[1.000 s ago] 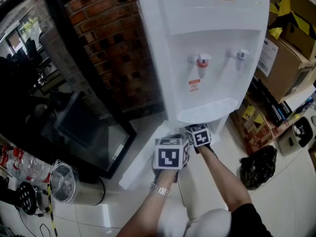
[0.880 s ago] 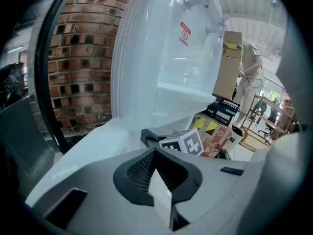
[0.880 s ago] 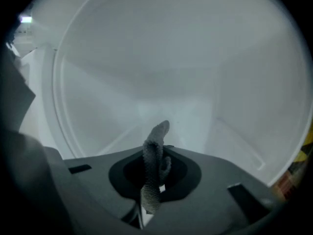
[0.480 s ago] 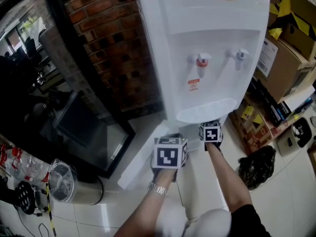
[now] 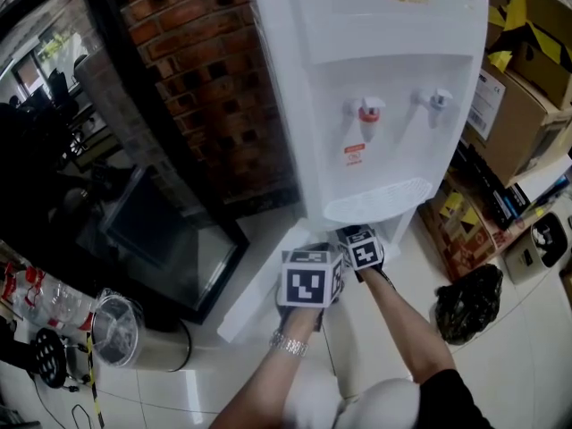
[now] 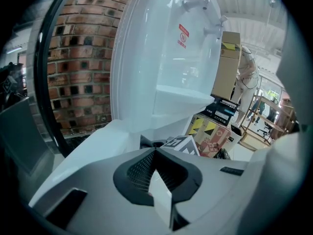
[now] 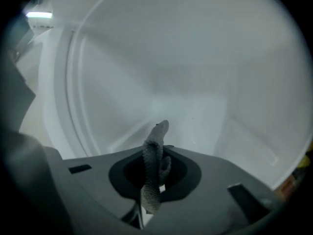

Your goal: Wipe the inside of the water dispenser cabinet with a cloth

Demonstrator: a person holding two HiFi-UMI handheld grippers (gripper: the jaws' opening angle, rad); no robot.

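right hand-held gripper pinching grey cloth, mostly hidden, inside dim cabinet, left hand-held gripper closed

A storage or back-room corner of a commercial building. A rough red brick wall backs a white floor-standing water dispenser on glossy white floor tiles. Stacked brown cardboard boxes, some striped with yellow and black tape, crowd one side beside a full black plastic bag. Coiled black cables lie near a black-framed glass panel.
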